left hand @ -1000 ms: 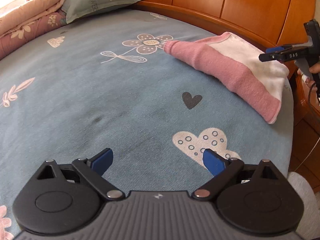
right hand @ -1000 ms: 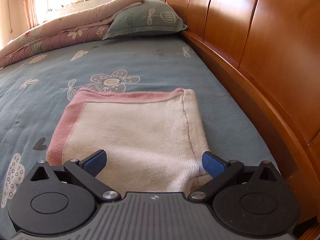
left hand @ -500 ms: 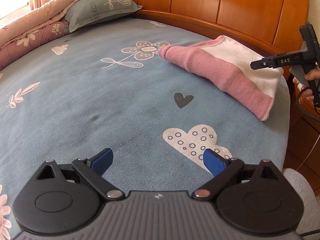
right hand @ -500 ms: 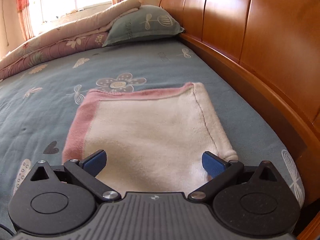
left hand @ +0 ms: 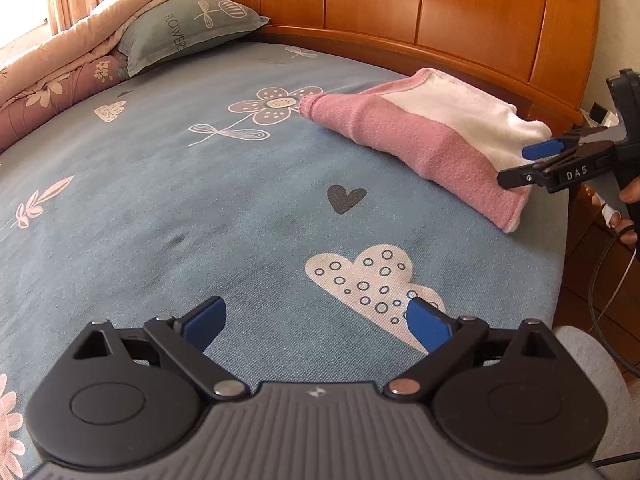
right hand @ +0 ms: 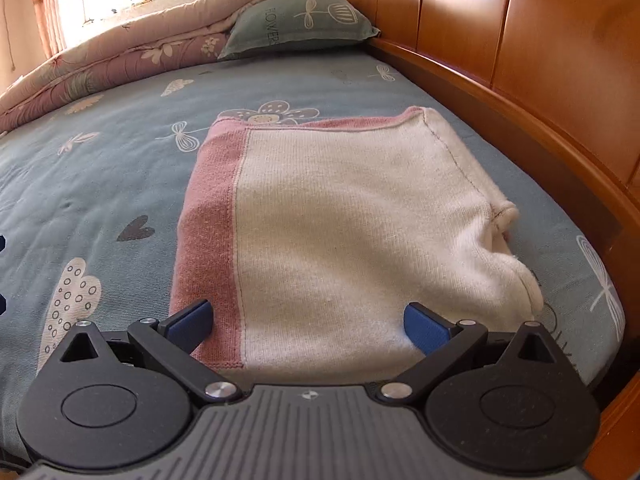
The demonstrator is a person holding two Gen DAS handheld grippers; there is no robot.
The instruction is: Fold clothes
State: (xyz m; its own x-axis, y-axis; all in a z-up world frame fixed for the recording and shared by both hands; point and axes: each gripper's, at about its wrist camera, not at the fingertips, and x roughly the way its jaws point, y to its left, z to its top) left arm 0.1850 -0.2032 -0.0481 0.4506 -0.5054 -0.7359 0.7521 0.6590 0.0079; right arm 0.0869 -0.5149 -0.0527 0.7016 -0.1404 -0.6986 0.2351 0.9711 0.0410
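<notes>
A folded pink and white knitted garment (left hand: 432, 136) lies on the blue patterned bed sheet (left hand: 200, 200) near the wooden headboard. In the right wrist view the garment (right hand: 340, 220) fills the middle, white on top with a pink band along its left side. My right gripper (right hand: 307, 326) is open, its blue pads on either side of the garment's near edge, holding nothing. From the left wrist view the right gripper (left hand: 538, 156) shows at the garment's near end, held by a hand. My left gripper (left hand: 316, 322) is open and empty over bare sheet, well short of the garment.
The wooden headboard (right hand: 520, 60) runs along the right side of the bed. A grey-green pillow (right hand: 300, 20) and a rolled quilt (right hand: 120, 64) lie at the far end by the window. The bed edge (left hand: 560, 272) drops off at the right, with a cable there.
My right gripper has drawn back along the garment to its near edge, so more of the garment shows. The left gripper has shifted slightly; both stay open.
</notes>
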